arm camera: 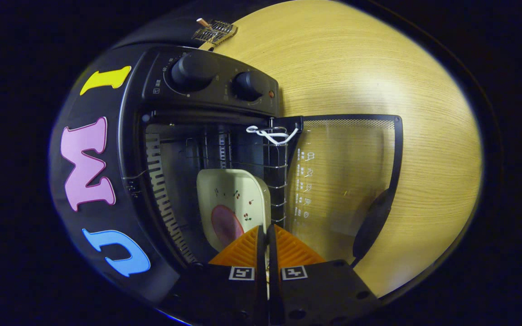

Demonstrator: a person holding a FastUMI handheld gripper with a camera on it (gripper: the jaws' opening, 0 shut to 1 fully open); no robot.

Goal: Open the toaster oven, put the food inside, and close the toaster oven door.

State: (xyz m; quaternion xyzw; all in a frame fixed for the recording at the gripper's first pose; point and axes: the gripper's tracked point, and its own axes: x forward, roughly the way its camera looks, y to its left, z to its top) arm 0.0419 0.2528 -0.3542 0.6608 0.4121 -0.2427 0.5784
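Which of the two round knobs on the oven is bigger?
The knob farther from the open glass door is bigger; the smaller knob sits beside the little orange light.

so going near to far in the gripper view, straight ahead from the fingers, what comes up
closed gripper gripping the rim of the cream square plate with a pink slice → wire oven rack → black toaster oven's two round knobs → small metal grille on the wooden table

The scene is viewed from a fisheye camera mounted on the gripper (266, 232), directed forward along its two fingers, which are seen nearly closed together nearest the lens. The view is rolled sideways and held close to the open toaster oven (206, 136), so that its cavity, plate (234, 203) and lowered door (347, 181) are seen against the wooden table (379, 68).
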